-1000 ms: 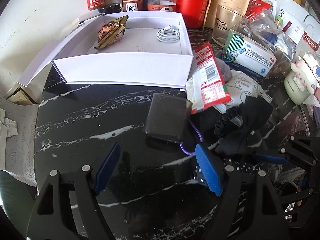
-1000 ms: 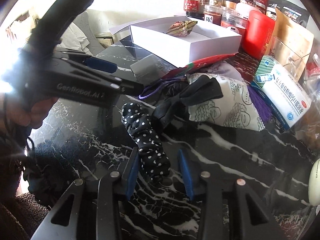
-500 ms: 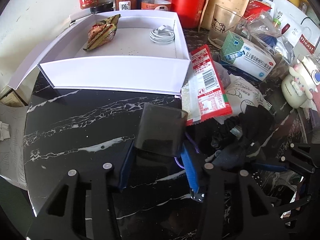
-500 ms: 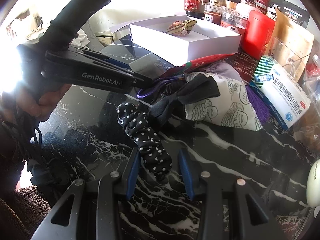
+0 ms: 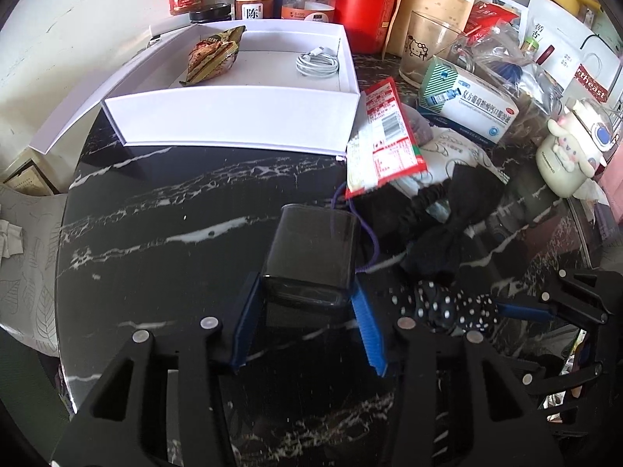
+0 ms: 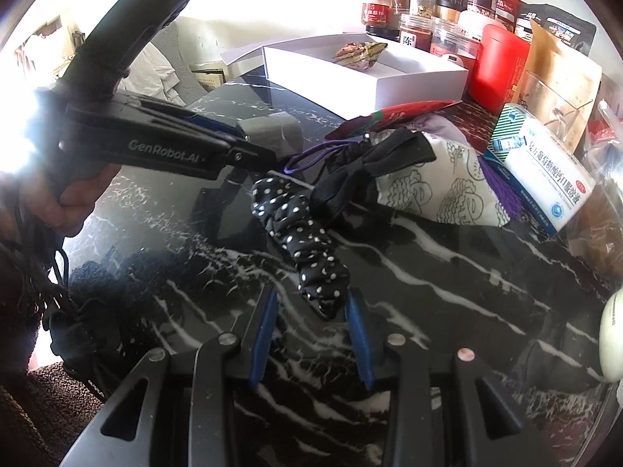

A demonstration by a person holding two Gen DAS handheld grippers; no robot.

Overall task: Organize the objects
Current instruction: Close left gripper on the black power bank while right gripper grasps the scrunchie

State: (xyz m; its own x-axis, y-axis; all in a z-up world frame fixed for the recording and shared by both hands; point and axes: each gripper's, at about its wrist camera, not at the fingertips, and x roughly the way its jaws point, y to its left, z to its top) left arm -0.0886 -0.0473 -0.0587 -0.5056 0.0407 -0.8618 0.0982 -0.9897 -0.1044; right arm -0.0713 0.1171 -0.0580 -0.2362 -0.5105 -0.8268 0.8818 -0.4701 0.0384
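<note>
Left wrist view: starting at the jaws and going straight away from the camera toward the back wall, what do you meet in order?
Dark box between the jaws → bare black marble table → white tray's front wall → snack packet inside it → spice jars.

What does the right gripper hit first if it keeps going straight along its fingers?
The polka-dot scrunchie: its near end already sits between the right gripper fingers, which flank it without clearly touching. Beyond it lies the black bow, then probably the patterned fabric pouch; depth past the scrunchie is uncertain.

Left tongs clamp a load; right tongs part-open.
</note>
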